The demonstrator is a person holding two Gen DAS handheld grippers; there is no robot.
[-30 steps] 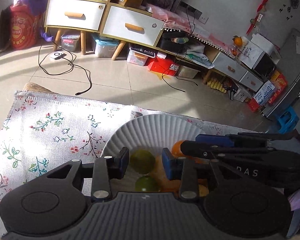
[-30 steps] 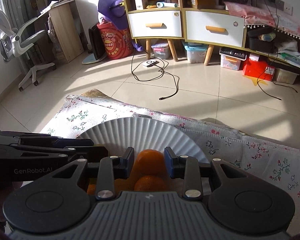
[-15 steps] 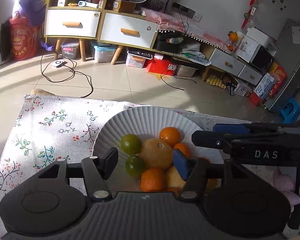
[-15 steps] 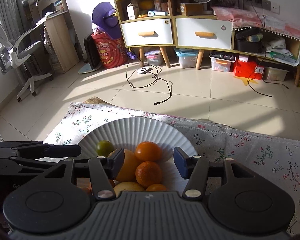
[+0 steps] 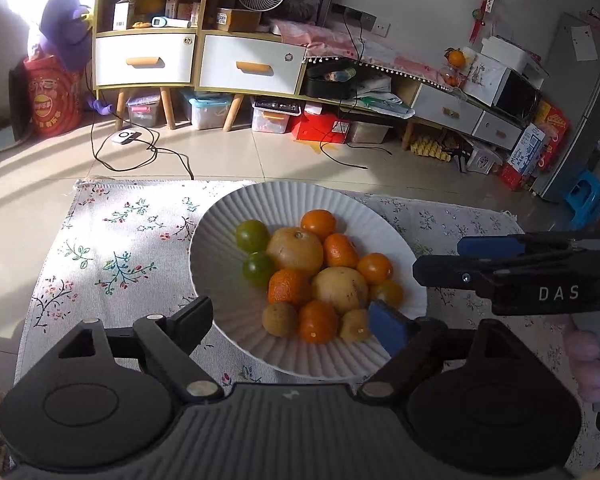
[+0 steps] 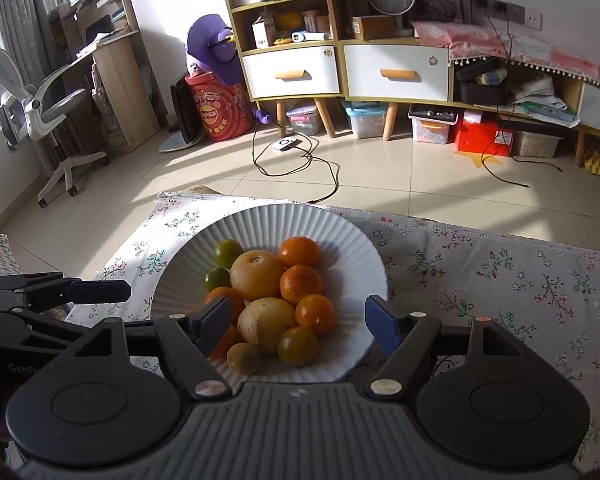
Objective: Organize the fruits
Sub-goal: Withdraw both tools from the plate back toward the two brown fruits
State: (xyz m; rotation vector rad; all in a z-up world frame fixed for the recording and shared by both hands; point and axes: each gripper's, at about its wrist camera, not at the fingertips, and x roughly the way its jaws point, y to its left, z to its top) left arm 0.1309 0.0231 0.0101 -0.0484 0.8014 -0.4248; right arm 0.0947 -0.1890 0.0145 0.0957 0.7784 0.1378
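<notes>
A white ribbed plate (image 5: 300, 196) on the floral cloth holds a pile of fruit: two green ones (image 5: 252, 235), a big yellow one (image 5: 296, 250) and several oranges (image 5: 318, 220). My left gripper (image 5: 292, 318) hovers over the plate's near rim. Its jaws are opening, and the pads touch no fruit. In the right wrist view the same plate (image 6: 284, 216) and fruit pile (image 6: 260, 276) lie ahead of my right gripper (image 6: 298, 318). Its jaws are opening too, with nothing pressed between them. Each gripper shows at the edge of the other's view, the right gripper (image 5: 440, 258) and the left gripper (image 6: 80, 290).
The floral cloth (image 5: 112, 256) covers the table, whose far edge drops to a tiled floor with a cable (image 6: 300, 168). Cabinets (image 6: 340, 68) and storage boxes line the far wall, and an office chair (image 6: 32, 112) stands at the left. A person's hand (image 5: 588, 346) holds the right gripper.
Both grippers were nearly shut around fruit on the plate, the left on a green one and the right on an orange. Both have let go, widened and drawn back and up.
</notes>
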